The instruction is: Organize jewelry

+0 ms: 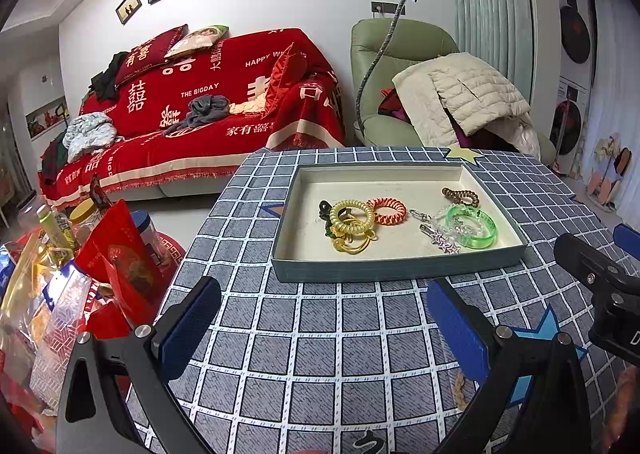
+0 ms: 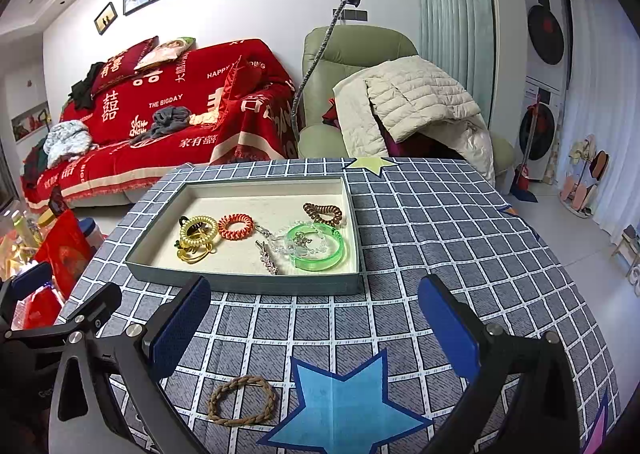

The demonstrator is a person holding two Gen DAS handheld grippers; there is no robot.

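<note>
The left hand-held gripper (image 1: 320, 318) is hovering with its blue pads spread wide and gripping nothing, above the checked cloth of the counter (image 1: 340, 334) just short of the tray (image 1: 396, 268). The right hand-held gripper (image 2: 316, 318) is likewise standing spread and holding nothing. Between its fingers, near the counter's front edge, a braided tan hair tie (image 2: 242, 400) is lying flat beside a blue star (image 2: 344, 406); in the left view only a sliver of it is peeking out behind the right finger.

The shallow tray is sitting toward the counter's far edge, its long axis running left to right. Inside it, a yellow coil tie (image 2: 198, 236) is covering a dark clip and yellow bands that are hard to make out. An orange coil tie (image 2: 236, 225) is lying beside it, a brown coil tie (image 2: 322, 213) near the far right corner. A green bangle (image 2: 318, 246) is lying open-ended, partly overlapping clear beads, with a silver star clip (image 2: 268, 258) pointing toward the tray's front wall.
</note>
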